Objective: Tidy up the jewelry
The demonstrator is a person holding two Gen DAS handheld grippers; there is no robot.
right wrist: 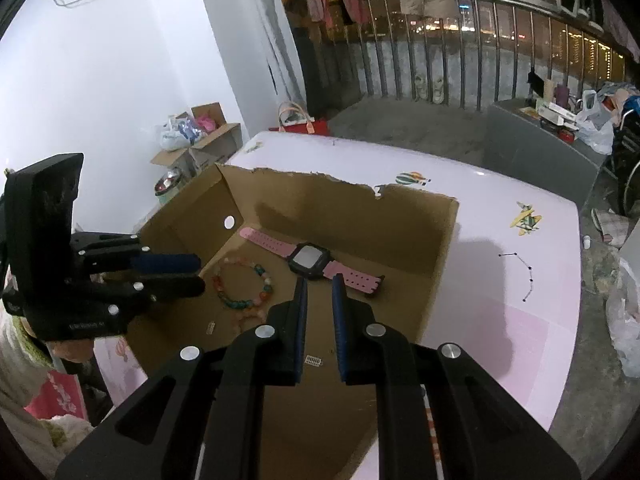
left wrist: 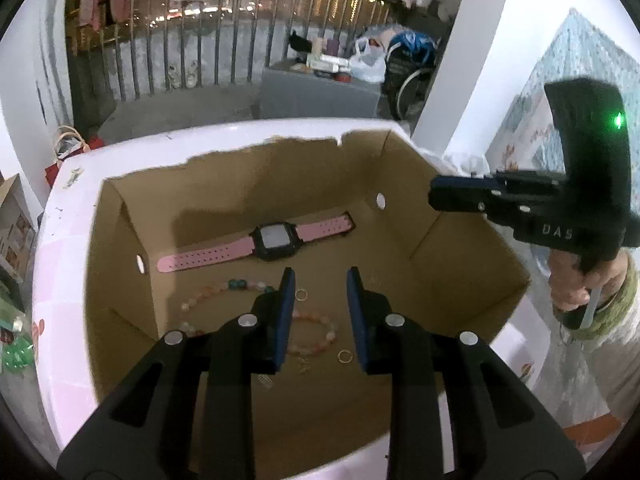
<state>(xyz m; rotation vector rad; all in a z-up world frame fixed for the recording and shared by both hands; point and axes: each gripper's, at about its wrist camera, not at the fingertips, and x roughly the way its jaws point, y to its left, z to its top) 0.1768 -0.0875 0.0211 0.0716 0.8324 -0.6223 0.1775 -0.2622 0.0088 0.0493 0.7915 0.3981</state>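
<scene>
Cardboard box (left wrist: 460,248) already holding watch (left wrist: 276,238), bracelets (left wrist: 316,334), rings — left gripper (left wrist: 320,312) and right gripper (right wrist: 320,320) apart, empty — little visibly left

Cardboard box (right wrist: 436,240) on pink table (right wrist: 500,280)

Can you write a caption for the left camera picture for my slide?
Open left gripper hovers over a cardboard box holding a pink watch, beaded bracelets and small gold rings.
</scene>
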